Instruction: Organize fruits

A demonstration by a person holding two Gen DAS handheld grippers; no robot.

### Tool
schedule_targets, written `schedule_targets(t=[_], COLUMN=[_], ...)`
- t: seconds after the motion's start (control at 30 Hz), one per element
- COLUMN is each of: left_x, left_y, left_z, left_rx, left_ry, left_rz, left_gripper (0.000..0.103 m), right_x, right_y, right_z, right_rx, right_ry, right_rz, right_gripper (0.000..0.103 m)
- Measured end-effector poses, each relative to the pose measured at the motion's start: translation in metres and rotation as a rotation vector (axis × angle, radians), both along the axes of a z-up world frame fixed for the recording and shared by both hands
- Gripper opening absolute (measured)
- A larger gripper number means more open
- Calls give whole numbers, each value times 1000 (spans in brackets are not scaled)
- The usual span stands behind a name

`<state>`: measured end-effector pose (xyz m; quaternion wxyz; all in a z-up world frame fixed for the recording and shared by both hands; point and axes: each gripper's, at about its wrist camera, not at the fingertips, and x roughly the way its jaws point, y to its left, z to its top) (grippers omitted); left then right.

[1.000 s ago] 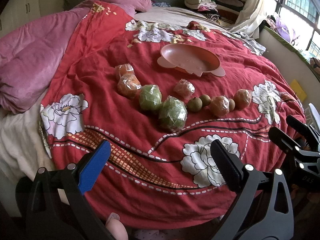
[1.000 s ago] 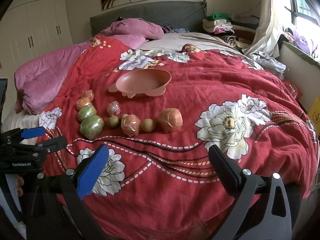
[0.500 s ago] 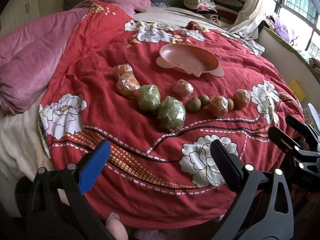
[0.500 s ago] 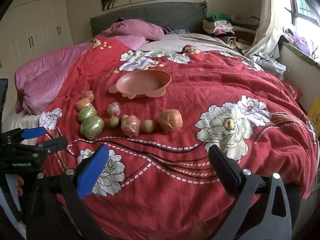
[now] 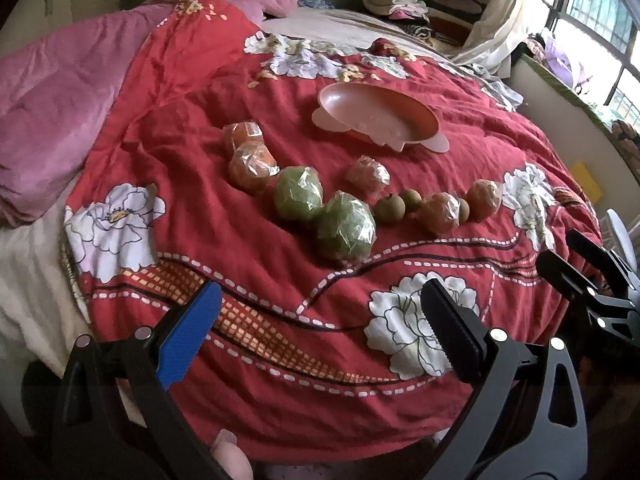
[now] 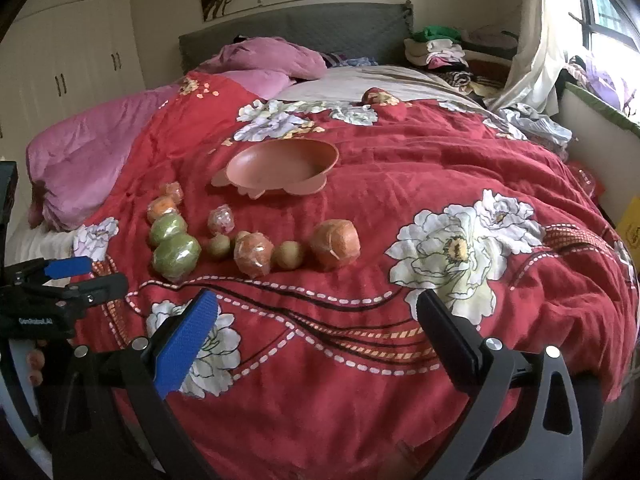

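Several wrapped fruits lie in a row on the red flowered quilt: two green ones [image 5: 346, 225] [image 6: 176, 255], orange ones [image 5: 252, 162] [image 6: 334, 244] and small brown-green ones [image 5: 389, 208] [image 6: 289, 255]. An empty pink bowl [image 5: 378, 118] [image 6: 282, 166] stands behind them. My left gripper [image 5: 320, 320] is open and empty, near the bed's front edge, well short of the fruits. My right gripper [image 6: 318, 322] is open and empty, also short of the row. Each gripper shows in the other's view, the right [image 5: 580, 264] and the left [image 6: 80, 276].
A pink duvet [image 5: 60, 100] lies bunched along the left of the bed. Folded clothes [image 6: 436, 48] are piled at the head on the right. A window ledge and wall [image 6: 592, 128] run along the right side. Wardrobes [image 6: 72, 56] stand at the far left.
The left gripper has edged slightly forward and left; the fruits sit a touch lower-left in its view. The right view is almost the same. Nothing was taken or let go.
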<state>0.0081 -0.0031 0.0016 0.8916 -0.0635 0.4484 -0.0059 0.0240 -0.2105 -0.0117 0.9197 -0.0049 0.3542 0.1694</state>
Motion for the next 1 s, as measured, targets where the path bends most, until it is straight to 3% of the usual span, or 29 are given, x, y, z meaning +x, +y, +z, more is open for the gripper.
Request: schedule_targets(t=[0.3, 0.6, 0.83, 1.0], left_x=[18, 43, 54, 58], left_y=[-7, -10, -8, -11], left_z=[-9, -21, -30, -33], left_rx=[-8, -45, -60, -51], left_ry=[11, 47, 65, 68], left_rz=[-48, -78, -85, -92], left_gripper=[93, 61, 46, 43], right_x=[16, 41, 56, 68], right_y=[-8, -17, -17, -14], right_z=[-9, -17, -25, -28], right_rx=[-1, -22, -28, -54], right_ry=[17, 29, 64, 75], right_rz=[-8, -1, 23, 48], right_gripper=[99, 99, 99, 99])
